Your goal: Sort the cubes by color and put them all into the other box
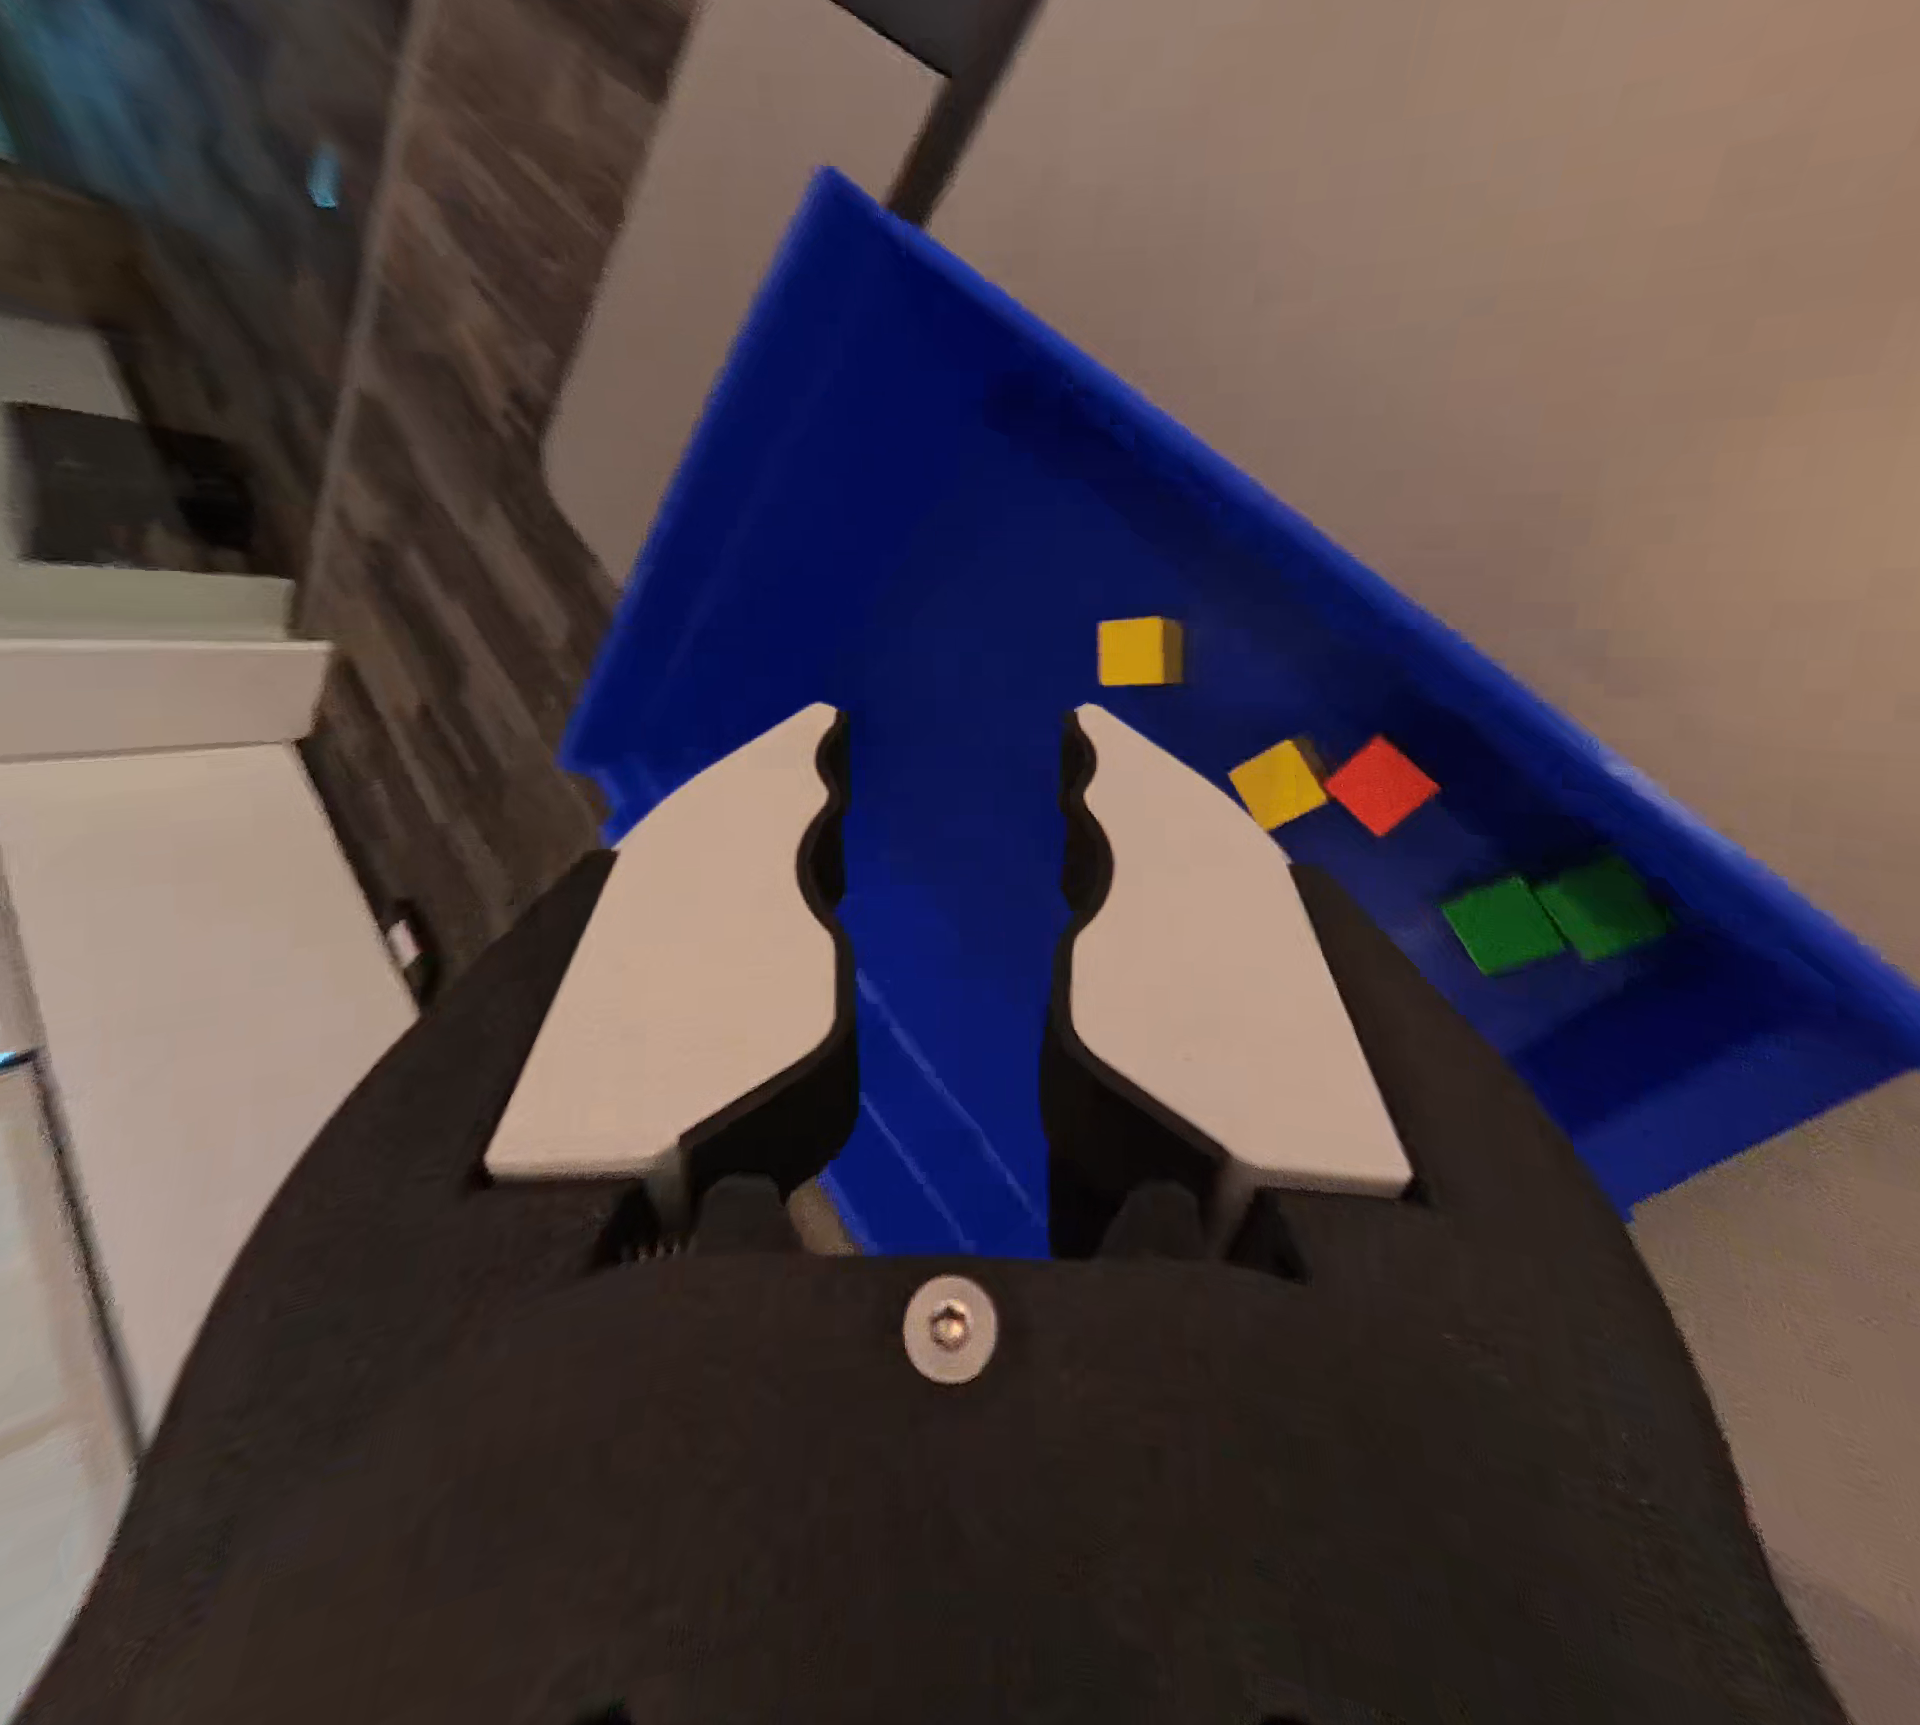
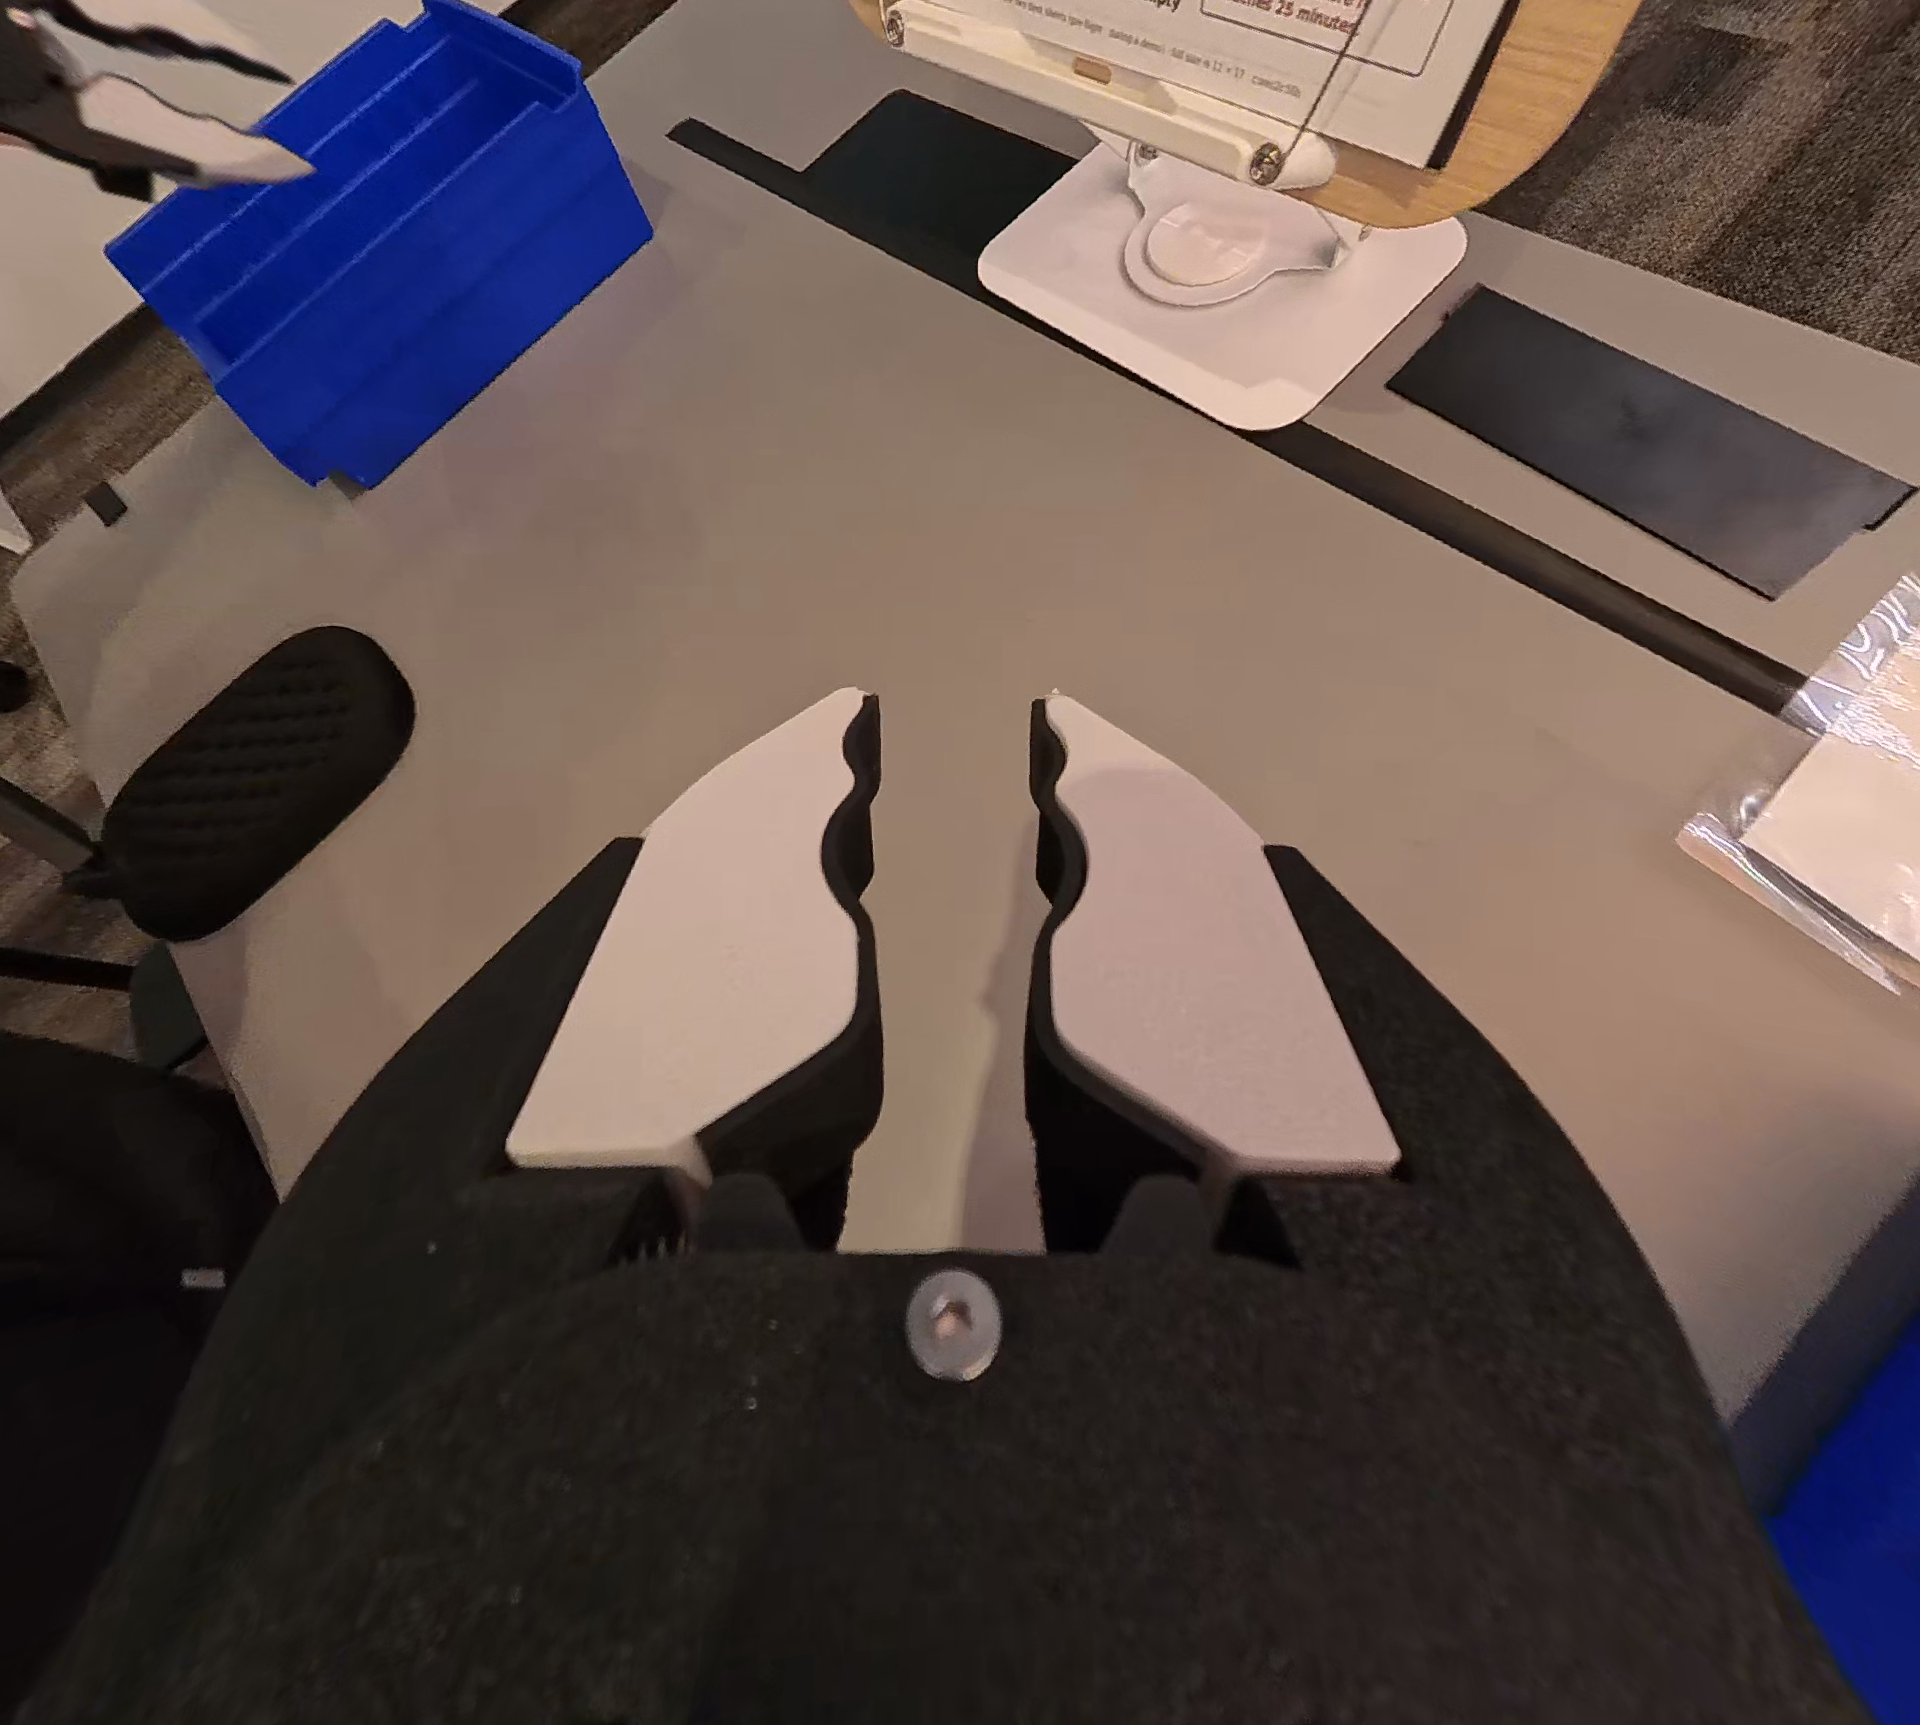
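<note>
The left gripper [image 1: 954, 719] hangs over a blue box [image 1: 894, 470] with its fingers [image 1: 686, 937] apart and nothing between them; only the blue floor of the box shows in the gap. Inside that box, off to the right of the fingers, lie five cubes: a yellow cube [image 1: 1139, 652] on its own, a second yellow cube [image 1: 1276, 782] touching a red cube [image 1: 1382, 785], and beyond them two green cubes [image 1: 1553, 922] side by side against each other, near the box's long wall. The left wrist view is tilted and motion-blurred, so finer detail of the box is hard to read. In the right wrist view the right gripper [image 2: 954, 709] is held above the bare grey tabletop [image 2: 790, 532], its fingers [image 2: 717, 958] also apart and holding nothing. Far off at the upper left of that view the same blue box [image 2: 416, 304] sits near the tabletop's corner, and the left gripper [image 2: 208, 117] reaches in over its rim from the left; the cubes cannot be seen from this angle. At the far side of the tabletop stands a wooden board [image 2: 1558, 65] carrying a printed sheet, propped on a white stand [image 2: 1226, 304]. A black padded chair armrest [image 2: 249, 771] shows at the left edge of the tabletop, and some clear plastic sleeves with paper [image 2: 1829, 813] lie at the right edge. A sliver of something blue [image 2: 1849, 1561] shows at the bottom right corner, too little to identify.
</note>
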`<state>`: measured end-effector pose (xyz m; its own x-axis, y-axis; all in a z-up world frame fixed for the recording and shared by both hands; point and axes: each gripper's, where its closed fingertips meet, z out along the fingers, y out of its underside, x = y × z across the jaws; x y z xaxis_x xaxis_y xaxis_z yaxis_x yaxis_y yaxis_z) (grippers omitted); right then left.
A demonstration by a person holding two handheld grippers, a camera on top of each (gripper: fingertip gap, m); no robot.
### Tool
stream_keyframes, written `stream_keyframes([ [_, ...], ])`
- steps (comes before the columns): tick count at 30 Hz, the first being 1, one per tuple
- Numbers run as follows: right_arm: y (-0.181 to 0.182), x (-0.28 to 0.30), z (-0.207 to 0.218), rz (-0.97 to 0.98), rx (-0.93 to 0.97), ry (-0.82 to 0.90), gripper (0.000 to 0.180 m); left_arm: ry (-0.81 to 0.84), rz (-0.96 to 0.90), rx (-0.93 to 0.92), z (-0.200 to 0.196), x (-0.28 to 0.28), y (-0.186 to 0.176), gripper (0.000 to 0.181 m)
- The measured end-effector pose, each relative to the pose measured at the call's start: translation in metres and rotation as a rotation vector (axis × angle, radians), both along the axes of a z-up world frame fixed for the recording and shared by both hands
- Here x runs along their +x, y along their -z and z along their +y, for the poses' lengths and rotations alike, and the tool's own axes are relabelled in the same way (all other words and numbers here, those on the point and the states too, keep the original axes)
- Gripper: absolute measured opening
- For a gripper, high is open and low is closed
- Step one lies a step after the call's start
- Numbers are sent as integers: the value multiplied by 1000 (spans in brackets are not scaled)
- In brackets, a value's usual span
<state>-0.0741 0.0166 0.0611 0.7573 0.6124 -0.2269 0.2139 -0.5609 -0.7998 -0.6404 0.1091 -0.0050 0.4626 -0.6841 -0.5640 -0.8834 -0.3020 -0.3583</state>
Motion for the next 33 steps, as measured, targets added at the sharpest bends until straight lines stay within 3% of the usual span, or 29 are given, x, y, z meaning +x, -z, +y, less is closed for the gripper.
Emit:
stream_keyframes([
  [4, 0, -9, -5, 26, -17, -31, 27, 107, -43, -125, 0, 2, 40, 36],
  [11, -7, -13, -7, 63, -12, -2, 26, 39, -157, -283, 21, 6, 87, 39],
  [15, -8, -9, -10, 74, -15, 16, 25, 19, -117, -335, 25, 2, 105, 43],
  [23, -7, 3, -16, 83, -16, 34, 25, -48, -107, -456, 22, -7, 129, 44],
  [29, -6, 11, -20, 101, -21, 26, 25, -72, -161, -466, 26, -1, 131, 24],
  [33, -10, 19, -23, 133, -6, 21, 24, -98, -158, -469, 25, -5, 127, 23],
])
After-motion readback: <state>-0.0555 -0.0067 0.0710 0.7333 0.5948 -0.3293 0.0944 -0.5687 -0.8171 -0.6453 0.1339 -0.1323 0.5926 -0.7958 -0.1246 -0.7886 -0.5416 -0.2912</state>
